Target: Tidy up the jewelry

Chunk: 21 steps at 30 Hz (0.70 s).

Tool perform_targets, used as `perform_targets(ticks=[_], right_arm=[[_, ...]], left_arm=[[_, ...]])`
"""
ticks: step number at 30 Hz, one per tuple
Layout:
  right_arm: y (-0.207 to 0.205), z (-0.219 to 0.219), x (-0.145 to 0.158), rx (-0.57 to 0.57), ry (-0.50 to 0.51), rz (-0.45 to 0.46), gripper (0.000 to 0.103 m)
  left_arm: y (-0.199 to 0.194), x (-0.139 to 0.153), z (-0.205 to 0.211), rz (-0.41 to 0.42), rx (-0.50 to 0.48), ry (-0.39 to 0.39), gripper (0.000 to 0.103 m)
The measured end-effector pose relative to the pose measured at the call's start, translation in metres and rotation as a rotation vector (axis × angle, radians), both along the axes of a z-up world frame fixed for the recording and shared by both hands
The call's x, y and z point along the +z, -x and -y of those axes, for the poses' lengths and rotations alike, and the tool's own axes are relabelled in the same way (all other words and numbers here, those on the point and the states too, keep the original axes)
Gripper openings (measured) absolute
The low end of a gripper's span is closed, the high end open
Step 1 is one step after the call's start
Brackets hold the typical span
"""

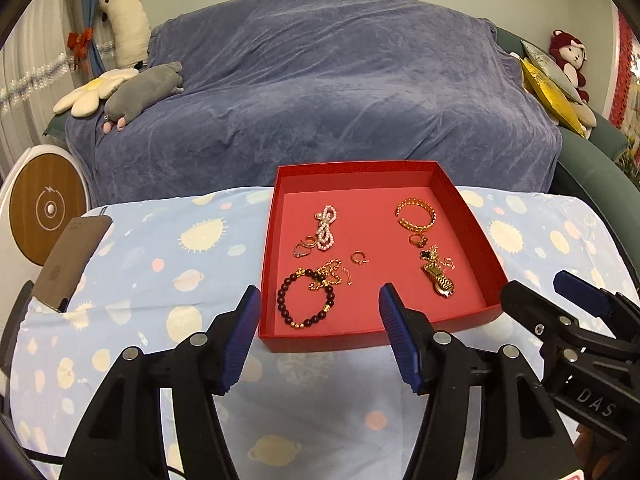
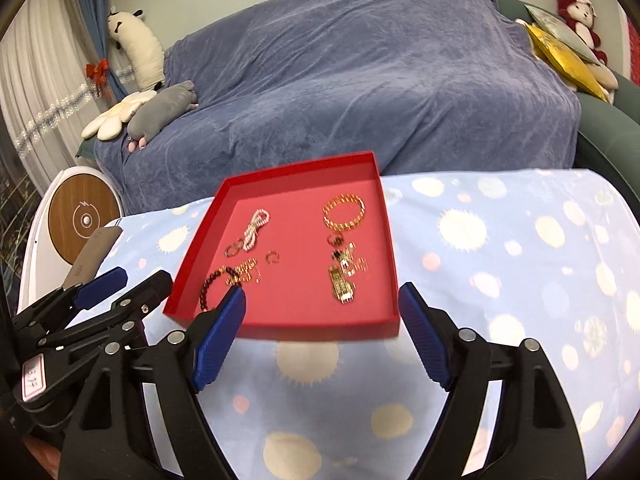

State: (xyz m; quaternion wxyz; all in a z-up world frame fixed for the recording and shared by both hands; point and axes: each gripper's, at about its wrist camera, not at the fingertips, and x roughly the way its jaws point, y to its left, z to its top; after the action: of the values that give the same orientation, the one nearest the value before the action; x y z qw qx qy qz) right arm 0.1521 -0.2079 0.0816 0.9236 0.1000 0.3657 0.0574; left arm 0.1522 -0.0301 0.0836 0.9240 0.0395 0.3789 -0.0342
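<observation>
A shallow red tray [image 1: 276, 216] [image 2: 390, 240] lies on the table and holds all the jewelry. Inside are a pearl strand [image 1: 326, 226] [image 2: 256, 226], a gold cuff bracelet [image 1: 416, 214] [image 2: 344, 212], a dark bead bracelet [image 1: 306, 300] [image 2: 212, 284], a gold watch [image 1: 438, 280] [image 2: 340, 286], a gold chain [image 1: 330, 274] and several small rings [image 1: 358, 258] [image 2: 273, 257]. My left gripper [image 1: 318, 332] is open and empty, just before the tray's near left edge. My right gripper [image 2: 322, 334] is open and empty, at the tray's near edge.
The table wears a light blue cloth with planets [image 1: 160, 280] [image 2: 500, 280]. A brown case [image 1: 68, 264] [image 2: 94, 254] lies at its left edge. Behind stands a sofa under a blue-purple throw [image 1: 320, 88] with plush toys. A round white and wood device [image 1: 44, 212] stands at the left.
</observation>
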Motion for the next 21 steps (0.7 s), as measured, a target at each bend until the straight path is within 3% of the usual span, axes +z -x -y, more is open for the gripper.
perform_targets(ticks=[4,10,12,21], right_arm=[[0.002,-0.010,-0.005,0.003,0.027,-0.007,0.076],[0.003,-0.023,-0.007,0.021,0.102,0.017,0.083],[0.003,-0.024,-0.011,0.028,0.119,0.010,0.084],[0.003,-0.022,-0.025,0.039,0.084,-0.057,0.087]], left_arm=[[0.007,-0.010,0.003,0.008,-0.001,-0.049,0.059],[-0.001,-0.019,-0.010,-0.037,0.021,-0.018,0.060],[-0.001,-0.020,-0.012,-0.038,0.033,-0.015,0.066],[0.003,-0.028,-0.015,-0.053,0.041,-0.012,0.072]])
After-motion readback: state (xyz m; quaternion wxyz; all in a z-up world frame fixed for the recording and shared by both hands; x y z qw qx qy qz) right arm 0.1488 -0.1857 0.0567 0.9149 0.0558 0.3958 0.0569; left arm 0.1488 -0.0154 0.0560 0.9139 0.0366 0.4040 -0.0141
